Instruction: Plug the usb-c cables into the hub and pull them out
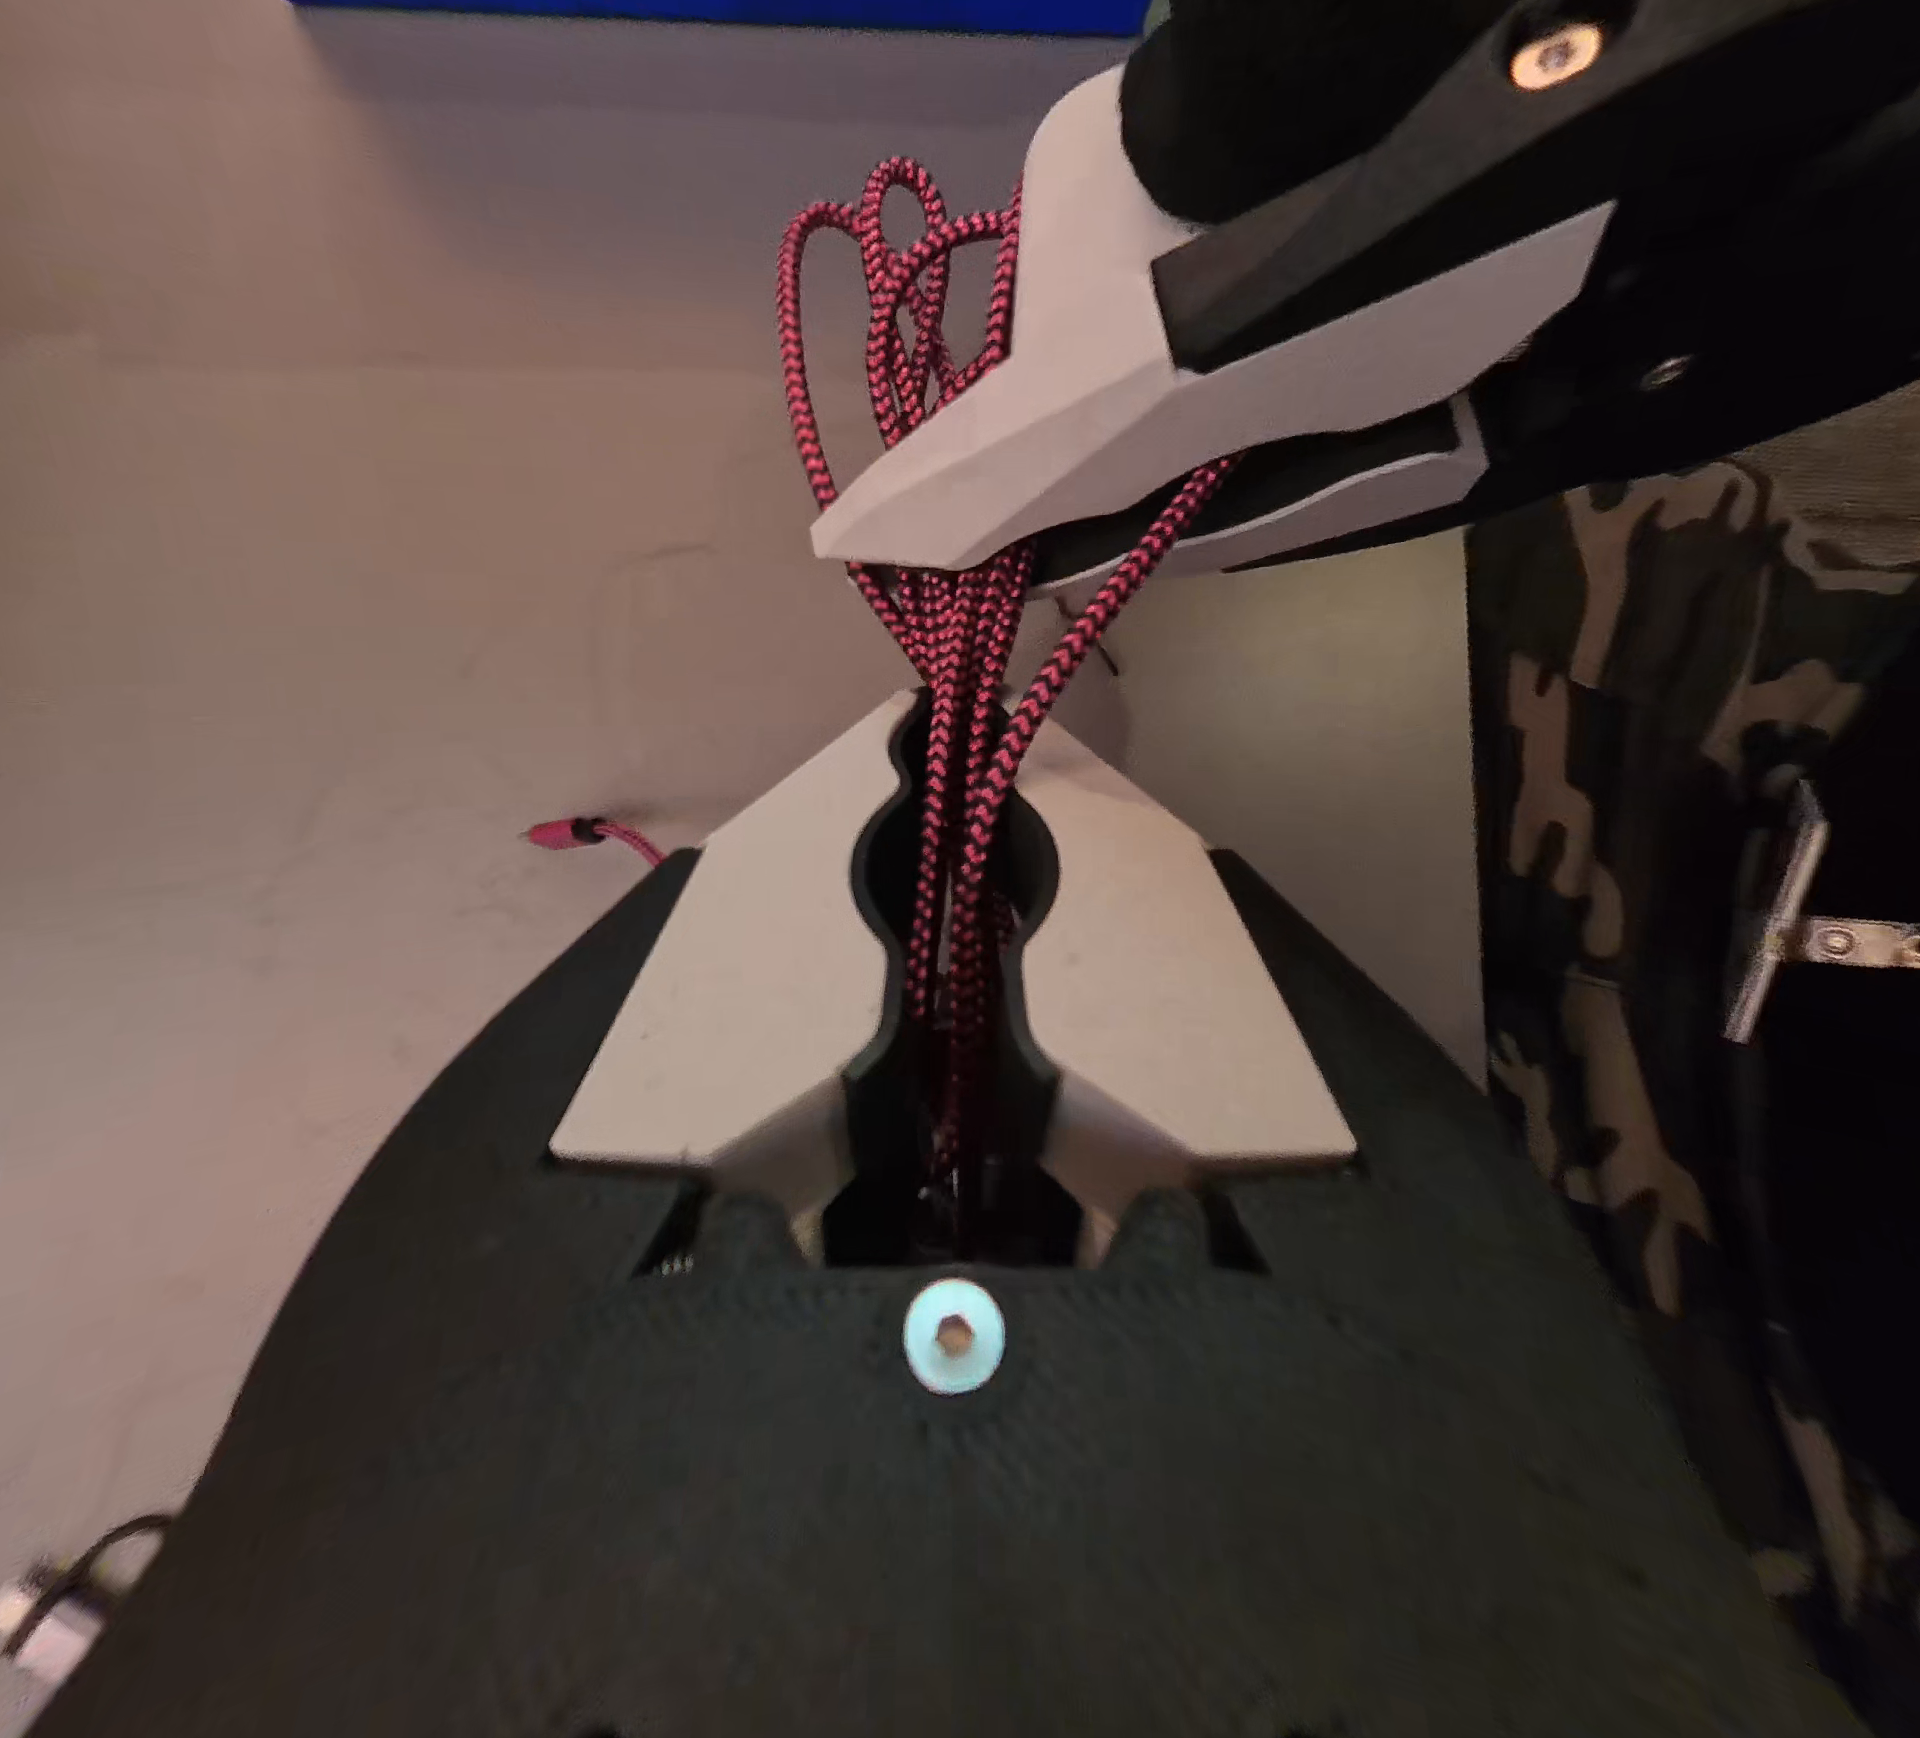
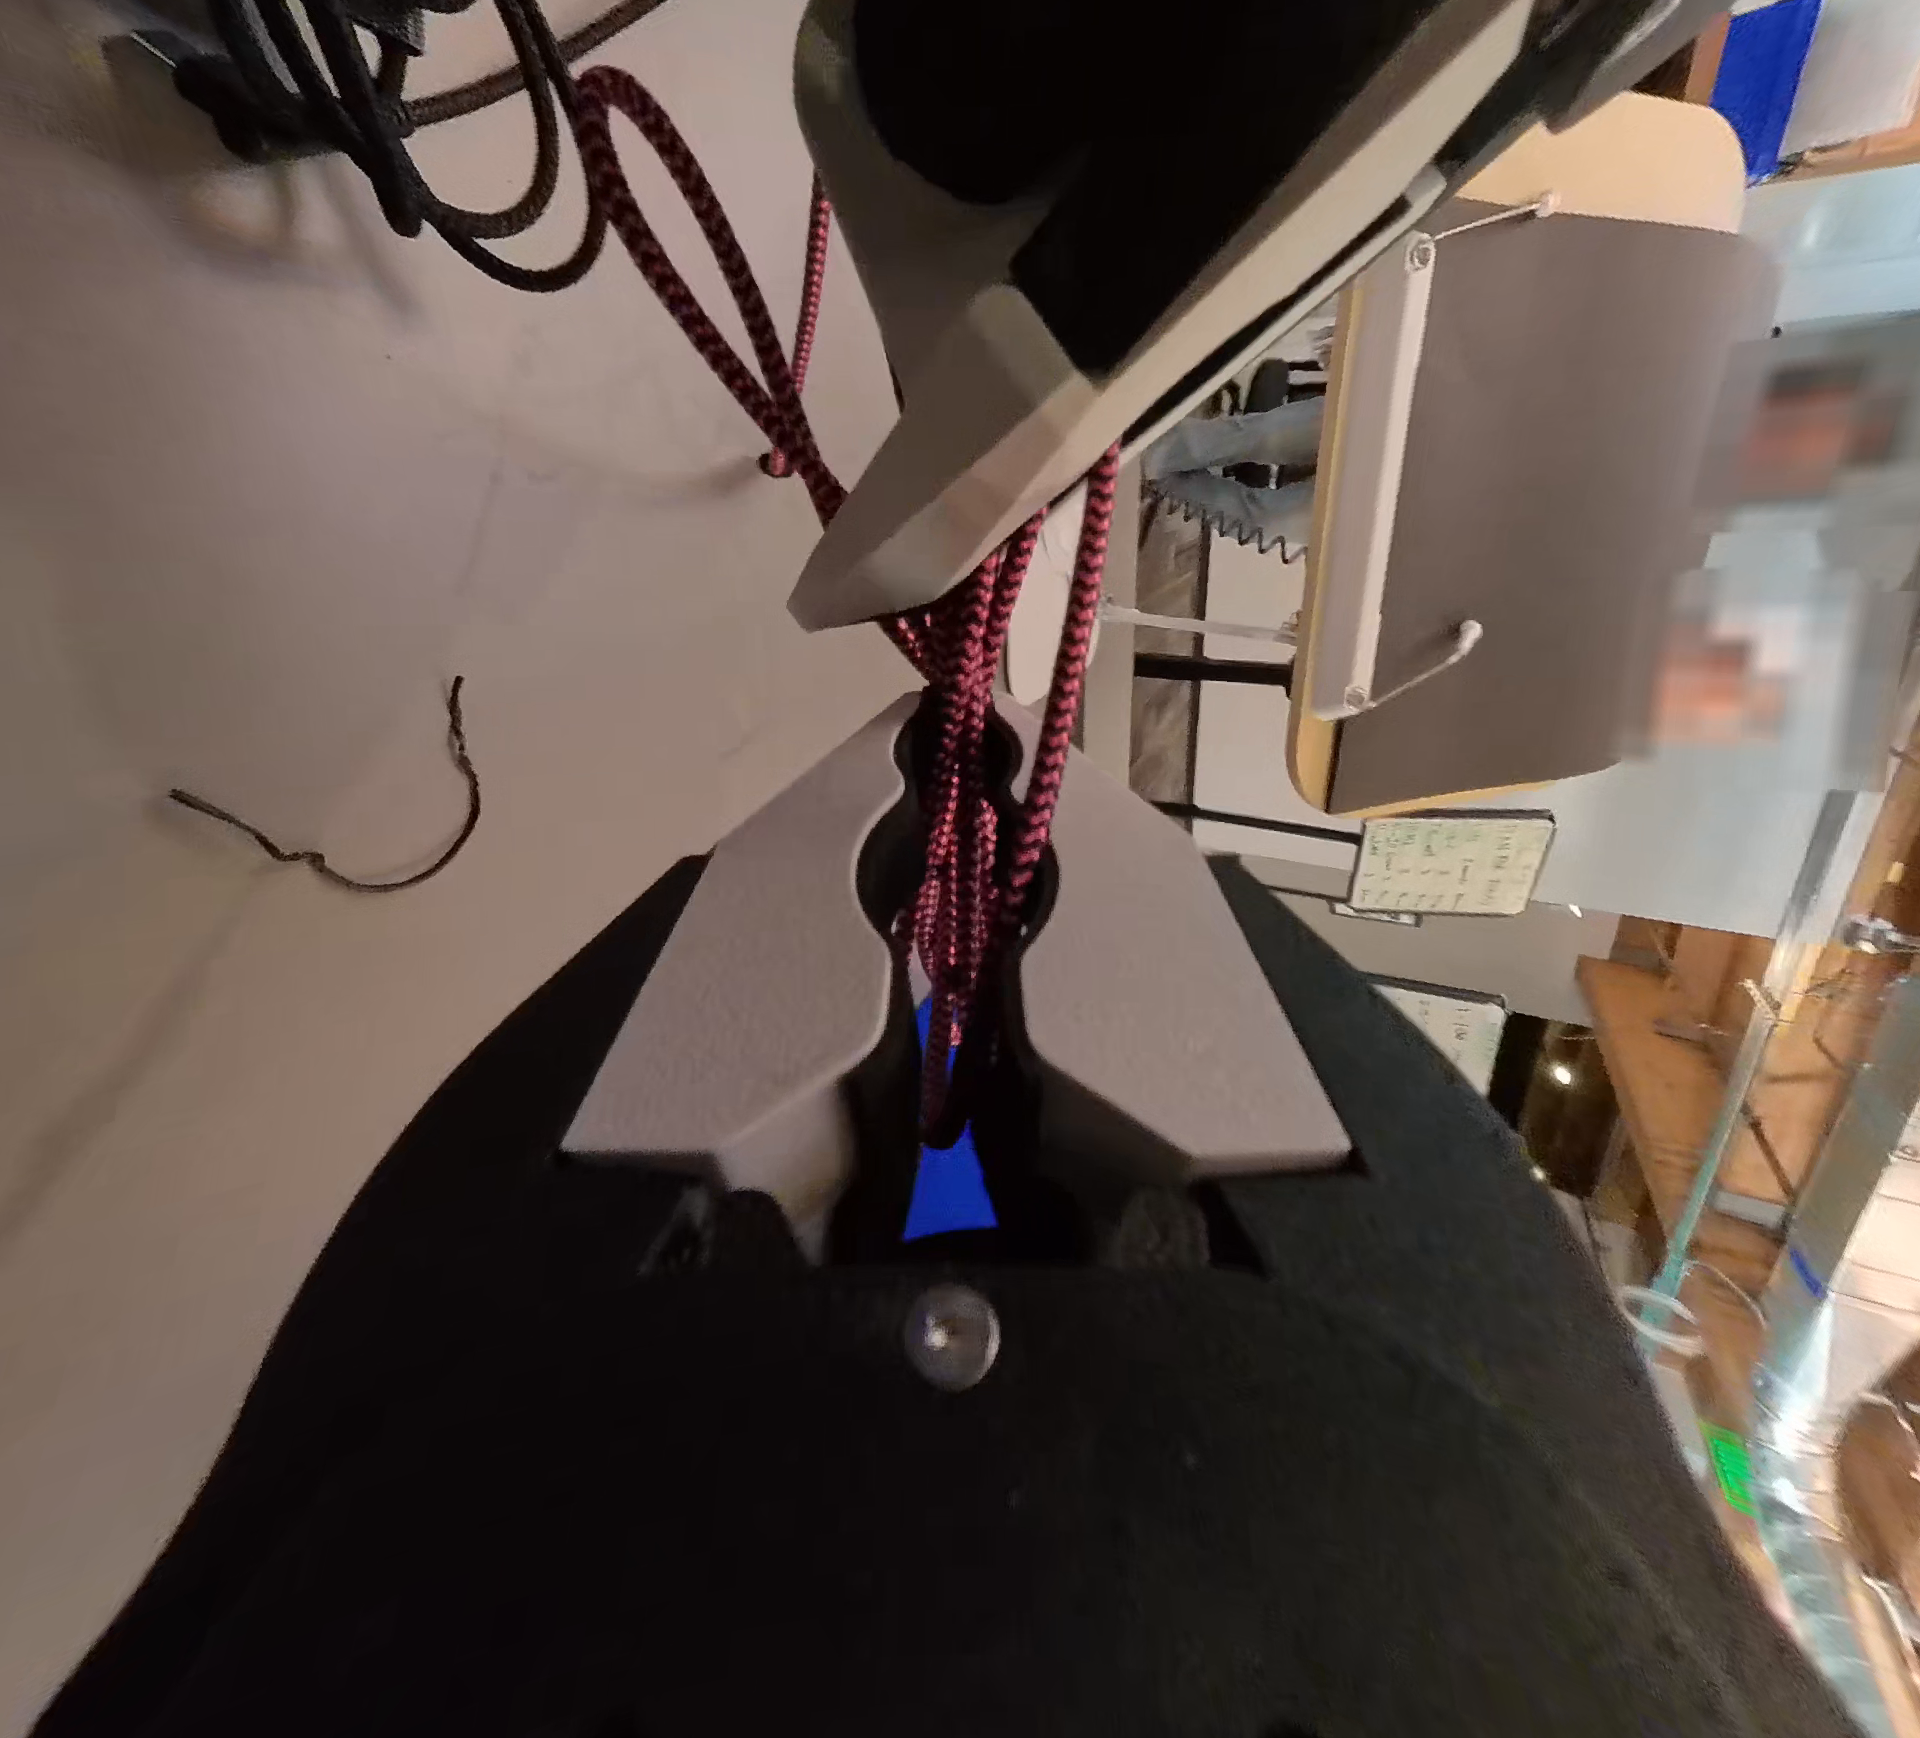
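**A:** Biggest thing first: pale table (image 1: pixel 312 545), mostly bare on the left wrist view. Both grippers are up above it, fighting over the same bundle of red-and-black braided cable (image 1: pixel 956 753). Why hold it like that?

**B:** My guess is they're untangling or uncoiling it before any plugging can happen. The left gripper (image 1: pixel 961 732) has its jaws pressed together on several strands, and the right gripper (image 2: pixel 961 753) is pinching the same bunch just beside it, coming in at a slant from the upper right. Their tips are nearly touching.

**A:** So two clamps close together, loops (image 1: pixel 894 286) flopping out beyond.

**B:** Yep. On the right wrist view the camera is rolled way over, table running up the left side, so that hand looks twisted hard.

**A:** Any hub?

**B:** Can't spot one for sure. There's a pile of black cables (image 2: pixel 343 26) in the far corner. One pink plug end (image 1: pixel 566 834) lies loose on the table, well apart from the bundle. There's also a little stray twist tie (image 2: pixel 416 836).
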